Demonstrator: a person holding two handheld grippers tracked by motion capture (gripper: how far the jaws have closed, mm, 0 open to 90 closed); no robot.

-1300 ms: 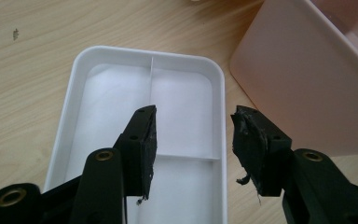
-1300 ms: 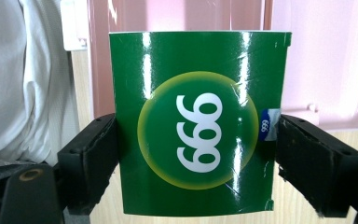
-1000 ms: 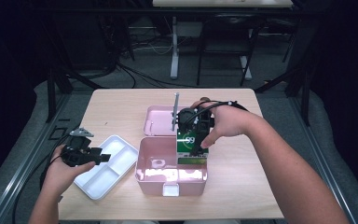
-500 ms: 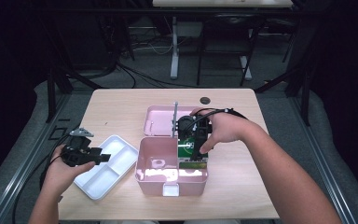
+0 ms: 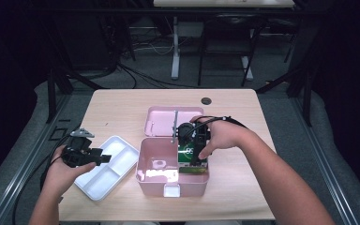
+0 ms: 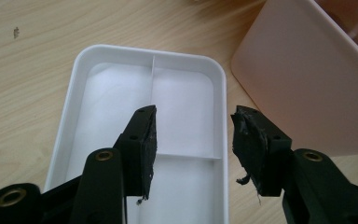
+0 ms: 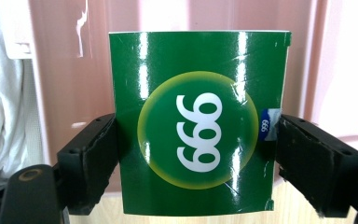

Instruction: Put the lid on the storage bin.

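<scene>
At frame centre, the right tool (image 5: 193, 157) is gripping a green box (image 7: 198, 121) inside the pink case (image 5: 150, 183). The left tool (image 6: 193, 135) is hovering wide over the white tray (image 6: 81, 65), lower left.

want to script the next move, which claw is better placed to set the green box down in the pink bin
Right. The right claw is shut on the green box, inside the pink bin. The left claw hangs open over the white tray, beside the bin.
</scene>
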